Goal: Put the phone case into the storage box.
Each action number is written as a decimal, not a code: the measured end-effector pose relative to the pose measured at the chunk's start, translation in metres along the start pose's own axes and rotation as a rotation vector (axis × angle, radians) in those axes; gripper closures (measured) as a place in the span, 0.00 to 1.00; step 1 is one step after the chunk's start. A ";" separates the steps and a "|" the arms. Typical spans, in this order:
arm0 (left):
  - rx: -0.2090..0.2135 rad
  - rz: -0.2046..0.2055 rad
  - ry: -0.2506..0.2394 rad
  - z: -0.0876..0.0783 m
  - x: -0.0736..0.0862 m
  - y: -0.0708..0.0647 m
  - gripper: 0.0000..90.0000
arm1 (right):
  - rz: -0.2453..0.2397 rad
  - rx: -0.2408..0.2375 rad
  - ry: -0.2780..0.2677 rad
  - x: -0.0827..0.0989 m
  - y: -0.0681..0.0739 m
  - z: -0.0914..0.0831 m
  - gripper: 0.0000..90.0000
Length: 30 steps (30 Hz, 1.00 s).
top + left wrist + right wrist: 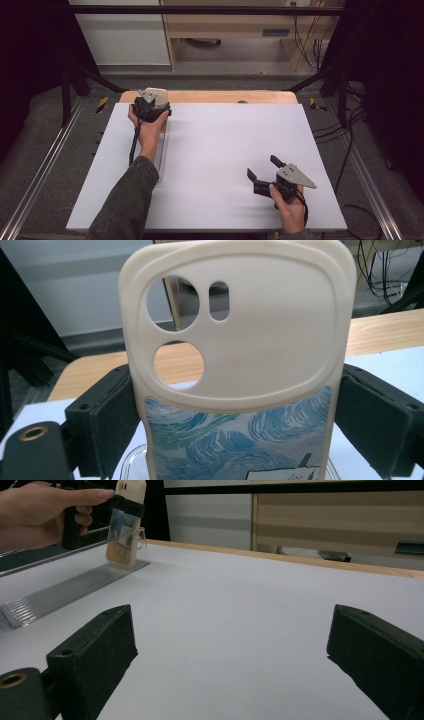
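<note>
A cream phone case (240,340) with blue swirl artwork on its lower part stands upright between the black jaws of my left gripper (239,415), which is shut on its sides. From above, that gripper (151,103) holds the case (156,93) at the far left of the white board, over the far end of a clear ridged stand (163,150). The case's bottom edge (124,555) sits at or just above the stand (65,595); I cannot tell if they touch. My right gripper (263,167) rests near the front right, open, nothing between its jaws (235,645).
The white board (225,140) covers a wooden table whose far edge (225,96) shows behind it. Metal frame rails (45,165) run along both sides, and cables (350,130) hang at the right. Shelving stands beyond the table.
</note>
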<state>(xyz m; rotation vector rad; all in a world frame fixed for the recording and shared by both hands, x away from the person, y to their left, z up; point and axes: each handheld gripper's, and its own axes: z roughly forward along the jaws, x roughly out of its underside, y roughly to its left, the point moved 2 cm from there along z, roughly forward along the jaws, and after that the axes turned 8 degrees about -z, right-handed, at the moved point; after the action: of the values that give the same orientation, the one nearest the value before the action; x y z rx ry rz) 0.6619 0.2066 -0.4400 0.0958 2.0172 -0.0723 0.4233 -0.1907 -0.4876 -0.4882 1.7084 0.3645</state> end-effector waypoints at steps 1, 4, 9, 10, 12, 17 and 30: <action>0.001 -0.003 0.000 0.000 0.000 0.000 0.11 | 0.000 -0.001 0.000 0.000 0.000 0.000 0.06; 0.001 -0.008 0.000 0.000 0.000 0.001 0.11 | 0.000 -0.003 0.002 0.000 0.000 0.000 0.06; -0.001 -0.012 0.001 0.001 0.001 0.000 0.11 | -0.001 0.001 0.001 0.000 0.000 0.000 0.06; -0.001 -0.012 0.001 0.001 0.001 0.000 0.11 | 0.000 0.000 0.000 0.000 -0.001 0.000 0.06; 0.002 -0.022 0.002 0.002 0.001 0.001 0.10 | 0.000 -0.001 0.004 0.000 0.000 0.001 0.06; 0.010 -0.035 0.004 0.003 0.001 0.003 0.10 | -0.003 -0.003 0.005 0.001 0.000 0.001 0.06; 0.023 -0.033 0.009 0.002 0.002 0.004 0.10 | 0.004 -0.002 0.003 0.000 0.000 0.000 0.06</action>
<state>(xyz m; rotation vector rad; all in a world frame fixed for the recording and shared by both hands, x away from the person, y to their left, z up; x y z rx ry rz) 0.6635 0.2103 -0.4424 0.0777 2.0271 -0.1163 0.4232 -0.1904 -0.4880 -0.4871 1.7128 0.3693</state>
